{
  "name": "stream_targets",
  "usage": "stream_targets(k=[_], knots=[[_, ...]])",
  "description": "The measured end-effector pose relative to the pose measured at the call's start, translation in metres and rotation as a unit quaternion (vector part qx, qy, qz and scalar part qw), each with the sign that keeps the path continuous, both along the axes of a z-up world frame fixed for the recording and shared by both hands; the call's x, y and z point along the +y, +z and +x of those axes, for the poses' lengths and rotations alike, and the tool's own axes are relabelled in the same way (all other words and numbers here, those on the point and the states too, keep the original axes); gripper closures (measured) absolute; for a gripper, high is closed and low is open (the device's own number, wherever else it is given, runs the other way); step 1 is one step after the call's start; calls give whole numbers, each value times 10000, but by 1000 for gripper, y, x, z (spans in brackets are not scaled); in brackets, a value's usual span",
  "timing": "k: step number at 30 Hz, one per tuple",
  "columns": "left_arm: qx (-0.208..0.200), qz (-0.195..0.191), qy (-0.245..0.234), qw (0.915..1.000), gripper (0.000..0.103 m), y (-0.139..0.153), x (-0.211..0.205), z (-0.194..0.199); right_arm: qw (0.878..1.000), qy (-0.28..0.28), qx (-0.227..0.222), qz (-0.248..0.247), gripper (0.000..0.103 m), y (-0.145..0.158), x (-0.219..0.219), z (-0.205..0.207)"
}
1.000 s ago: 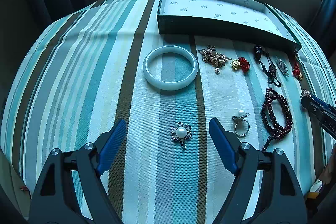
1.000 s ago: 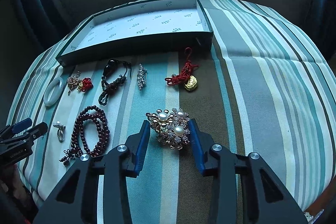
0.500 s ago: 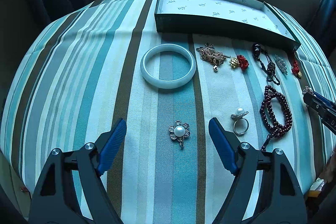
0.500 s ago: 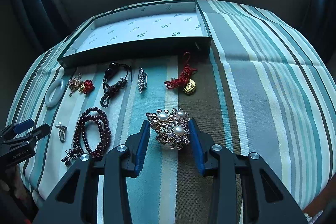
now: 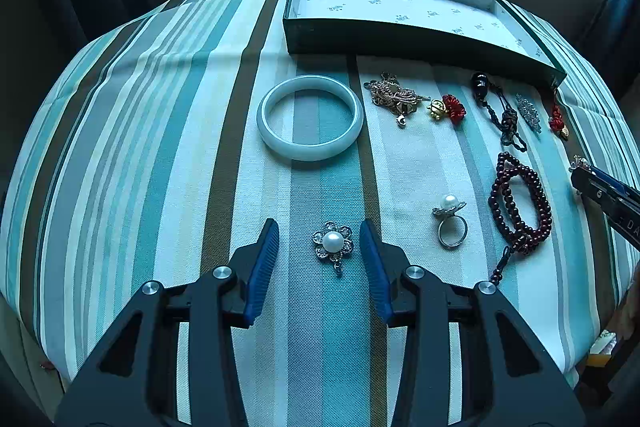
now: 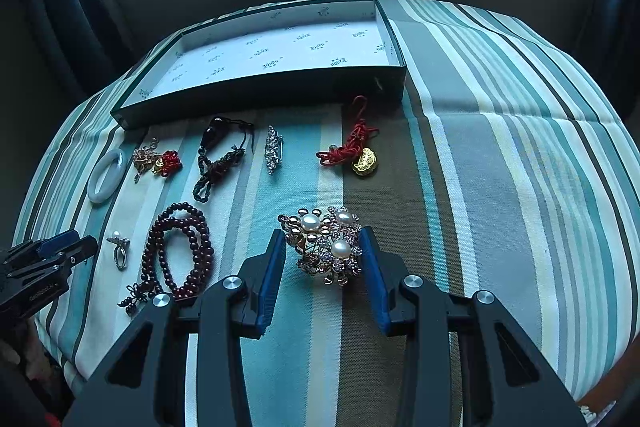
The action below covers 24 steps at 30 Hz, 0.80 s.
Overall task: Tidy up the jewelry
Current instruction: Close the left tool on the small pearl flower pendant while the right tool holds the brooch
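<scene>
Pearl flower pendant (image 5: 333,246) is lying dead centre between my left claw's (image 5: 319,247) pads, which are closing in, not yet touching; my right claw (image 6: 324,251) is bracketing the pearl brooch (image 6: 324,245).

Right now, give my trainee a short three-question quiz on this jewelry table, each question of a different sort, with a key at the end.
1. True or false: the box already holds a piece of jewelry.
2. What lies between the fingers of the left gripper? A) a ring B) the small pearl flower pendant C) a bangle
3. Which gripper's pads press on a piece, and which piece is it?

Key
1. False: the box is empty.
2. B. The jaws have just been closing around the pendant, with gaps on both sides.
3. The right gripper, on the big pearl brooch.
</scene>
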State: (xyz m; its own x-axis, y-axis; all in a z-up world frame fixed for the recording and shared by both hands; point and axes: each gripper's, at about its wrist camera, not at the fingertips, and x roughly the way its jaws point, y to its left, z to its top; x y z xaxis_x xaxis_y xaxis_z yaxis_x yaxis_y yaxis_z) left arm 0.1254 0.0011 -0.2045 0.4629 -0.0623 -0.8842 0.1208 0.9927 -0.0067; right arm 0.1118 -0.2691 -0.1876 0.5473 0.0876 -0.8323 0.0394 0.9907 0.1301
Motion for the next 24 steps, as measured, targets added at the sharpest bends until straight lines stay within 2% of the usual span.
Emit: stream_targets(k=[3, 7, 24], knots=[[8, -42, -43, 10000, 76, 1, -1, -1, 10000, 11, 6, 0, 64, 0, 0, 0], [11, -64, -64, 10000, 83, 1, -1, 0, 10000, 27, 21, -8, 64, 0, 2, 0], [5, -105, -65, 9999, 83, 1, 0, 0, 10000, 42, 50, -21, 64, -2, 3, 0]])
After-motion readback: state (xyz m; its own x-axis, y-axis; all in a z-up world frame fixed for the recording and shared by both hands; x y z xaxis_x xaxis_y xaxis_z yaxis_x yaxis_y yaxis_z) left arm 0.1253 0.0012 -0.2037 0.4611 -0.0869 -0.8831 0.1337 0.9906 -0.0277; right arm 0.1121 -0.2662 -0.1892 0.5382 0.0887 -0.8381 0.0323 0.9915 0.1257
